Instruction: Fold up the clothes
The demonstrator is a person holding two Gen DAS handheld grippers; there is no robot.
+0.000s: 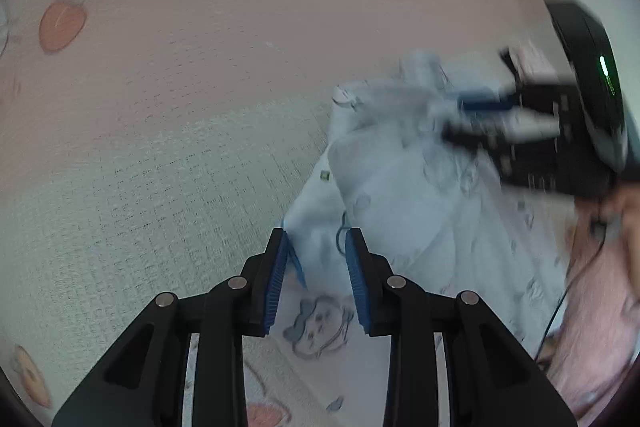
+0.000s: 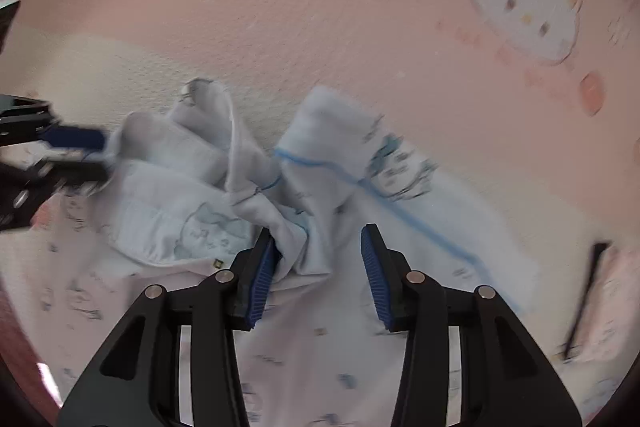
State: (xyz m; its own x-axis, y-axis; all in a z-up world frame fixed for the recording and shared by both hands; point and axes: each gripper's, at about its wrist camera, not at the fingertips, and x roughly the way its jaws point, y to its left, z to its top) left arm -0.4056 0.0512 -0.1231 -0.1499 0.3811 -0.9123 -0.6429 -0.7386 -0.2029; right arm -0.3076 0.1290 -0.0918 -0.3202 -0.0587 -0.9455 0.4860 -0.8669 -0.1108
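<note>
We note the pale blue garment [image 2: 320,187] lying crumpled on the pink cartoon-print sheet [image 2: 280,27], its blue-trimmed edge running away to the right. Right gripper [image 2: 316,267] stands wide, cloth bunched between the pads. Left gripper [image 1: 316,267], narrower but unclosed, sits at the garment's left corner. We judge both equally near.

Left gripper [image 1: 316,247]: black angular linkage, silver rivets, ribbed blue pads [image 1: 276,279]. Right gripper [image 2: 320,247]: identical build; seen at three o'clock in the left view, black housing, green indicator light [image 1: 603,66], thin black cable [image 1: 560,307].
</note>
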